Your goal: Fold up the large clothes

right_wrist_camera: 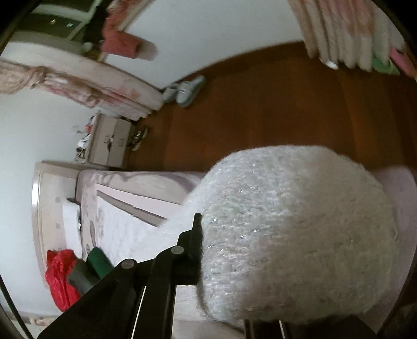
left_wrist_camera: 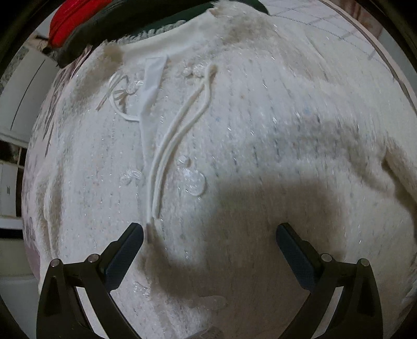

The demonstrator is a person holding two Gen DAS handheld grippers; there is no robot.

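A large white fuzzy knit garment (left_wrist_camera: 260, 130) lies spread on the bed and fills the left wrist view. It has a white neck label (left_wrist_camera: 151, 86), two cords (left_wrist_camera: 177, 135) and clear buttons (left_wrist_camera: 194, 180). My left gripper (left_wrist_camera: 209, 237) hovers just above it, pointing steeply down. It is open, and only flat knit lies below its fingers (left_wrist_camera: 130, 247). In the right wrist view a thick fold of the same knit (right_wrist_camera: 286, 229) bulges over my right gripper (right_wrist_camera: 208, 226), which is shut on it and holds it above the bed. Only one of its fingers (right_wrist_camera: 196, 234) shows.
Red (left_wrist_camera: 75, 18) and dark green (left_wrist_camera: 146, 15) clothes lie beyond the neckline; they also show as red cloth (right_wrist_camera: 58, 273) and green cloth (right_wrist_camera: 99, 260). The bed (right_wrist_camera: 125, 221) borders a brown wooden floor (right_wrist_camera: 260, 117) with pale shoes (right_wrist_camera: 186, 90) and a box (right_wrist_camera: 112, 143).
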